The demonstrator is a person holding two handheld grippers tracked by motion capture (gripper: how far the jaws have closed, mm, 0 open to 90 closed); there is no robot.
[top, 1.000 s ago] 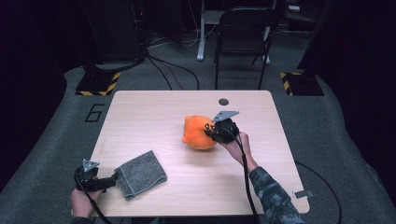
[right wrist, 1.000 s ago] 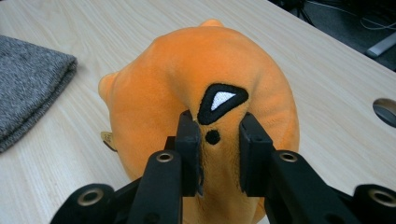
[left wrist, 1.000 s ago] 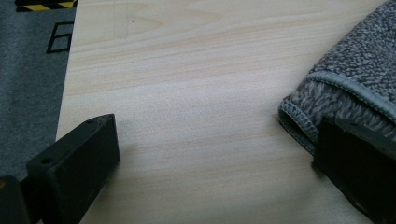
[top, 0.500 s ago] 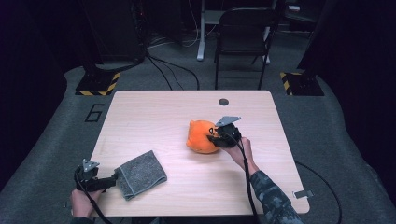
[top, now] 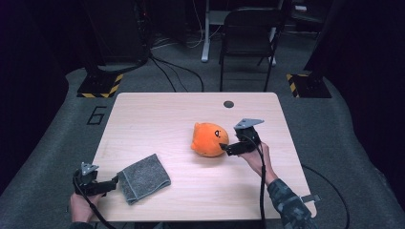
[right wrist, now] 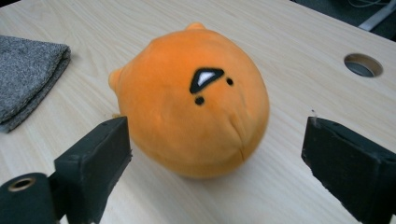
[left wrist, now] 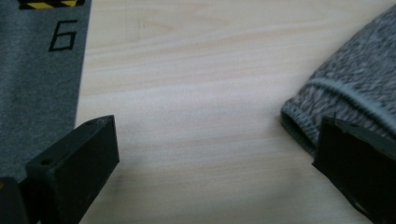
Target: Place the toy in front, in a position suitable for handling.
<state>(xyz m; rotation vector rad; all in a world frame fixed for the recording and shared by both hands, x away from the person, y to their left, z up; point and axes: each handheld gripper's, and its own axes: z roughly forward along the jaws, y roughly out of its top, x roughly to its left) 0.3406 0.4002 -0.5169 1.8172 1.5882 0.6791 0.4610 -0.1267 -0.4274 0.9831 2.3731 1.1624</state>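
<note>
The plush (top: 208,139) sits on the surface (top: 157,119) just ahead of the right tool (top: 224,148), its face patch turned up and toward that tool. The right tool's jaws have just been opening and now stand spread wide, one on each side of the plush's near end in the right gripper view (right wrist: 194,105), with neither pad pressing on it; the plush rests free on the surface.

It looks like a stuffed ball: soft, light, squashy and covered in short fuzzy cloth, so it should give under the pads rather than slip, and a drop is unlikely to hurt it. The round body is wider than a shallow pinch would catch, so a grip across its full middle would likely squeeze deep before it holds. A better hold, I judge, is low across the near bulge, or on one of the small nubs at its far side, where the cloth bunches and the pads can bite.

The left tool (top: 112,183) is well off to the left of the plush, its jaws spread and empty, with the edge of the folded grey cloth (left wrist: 348,91) just beside its right jaw.
</note>
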